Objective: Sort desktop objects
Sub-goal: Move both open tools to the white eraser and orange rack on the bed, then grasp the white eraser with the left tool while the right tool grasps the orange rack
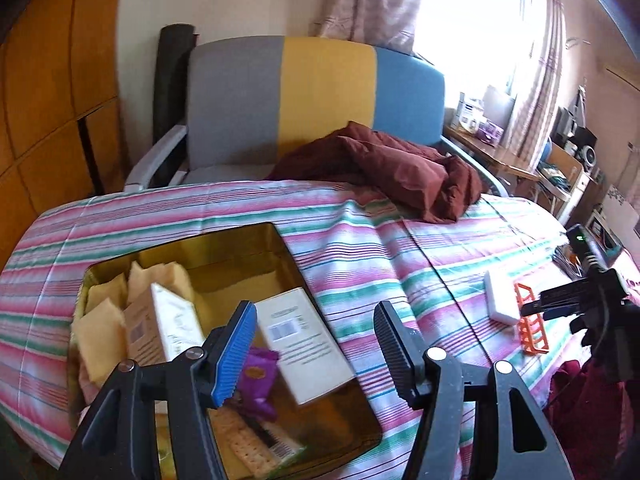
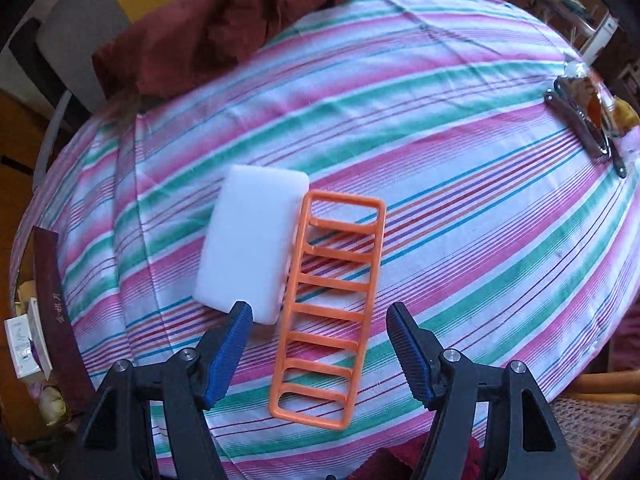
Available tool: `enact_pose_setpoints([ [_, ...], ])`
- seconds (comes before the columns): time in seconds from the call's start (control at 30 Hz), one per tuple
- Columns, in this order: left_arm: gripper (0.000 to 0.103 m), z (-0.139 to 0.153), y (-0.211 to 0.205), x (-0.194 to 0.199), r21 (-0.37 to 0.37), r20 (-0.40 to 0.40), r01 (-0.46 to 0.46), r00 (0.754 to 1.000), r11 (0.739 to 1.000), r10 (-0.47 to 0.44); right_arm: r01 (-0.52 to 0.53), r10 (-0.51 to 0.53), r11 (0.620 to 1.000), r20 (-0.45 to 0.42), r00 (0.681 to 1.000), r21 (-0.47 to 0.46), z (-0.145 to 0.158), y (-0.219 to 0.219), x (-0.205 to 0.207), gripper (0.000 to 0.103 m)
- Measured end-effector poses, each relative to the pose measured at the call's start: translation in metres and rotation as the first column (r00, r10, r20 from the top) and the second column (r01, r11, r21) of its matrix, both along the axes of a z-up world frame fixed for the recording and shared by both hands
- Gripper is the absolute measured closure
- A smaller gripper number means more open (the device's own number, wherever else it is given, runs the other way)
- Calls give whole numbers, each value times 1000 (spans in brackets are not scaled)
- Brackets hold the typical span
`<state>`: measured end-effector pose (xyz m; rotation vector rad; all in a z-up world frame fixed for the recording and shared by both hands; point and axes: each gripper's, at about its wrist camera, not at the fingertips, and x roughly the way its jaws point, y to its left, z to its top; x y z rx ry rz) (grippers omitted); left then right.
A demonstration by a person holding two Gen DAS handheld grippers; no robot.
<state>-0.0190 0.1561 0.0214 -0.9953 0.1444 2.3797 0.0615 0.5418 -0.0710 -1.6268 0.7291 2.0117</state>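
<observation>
Rack (image 2: 328,308) lies flat on the striped surface (image 2: 480,220), touching the white block (image 2: 252,240). My right claw (image 2: 318,344) hangs open above it, empty. Left claw (image 1: 316,344) open over the tin (image 1: 240,248). Risk: I judge a pad could catch the block.

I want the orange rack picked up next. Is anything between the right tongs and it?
Nothing visible blocks it. The right tongs hang open above the orange rack. The white block lies against the rack's left edge, near the left pad.
</observation>
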Motion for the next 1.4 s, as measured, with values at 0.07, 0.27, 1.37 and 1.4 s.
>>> enact_pose_setpoints([
  [0.07, 41, 0, 10, 1, -1, 8, 28, 1000, 1000, -28, -6, 6, 1000, 23, 1000, 3, -8, 0, -1, 38],
  [0.27, 41, -2, 46, 7, -18, 22, 119, 993, 993, -118, -23, 23, 999, -2, 1000, 37, -3, -3, 0, 51],
  [1.37, 25, -84, 311, 49, -162, 204, 561, 824, 812, -529, 236, -214, 968, -218, 952, 80, 13, 40, 17, 51],
  [1.4, 25, -87, 314, 49, -176, 199, 557, 827, 811, -525, 241, -220, 968, -221, 950, 73, 13, 41, 17, 51],
])
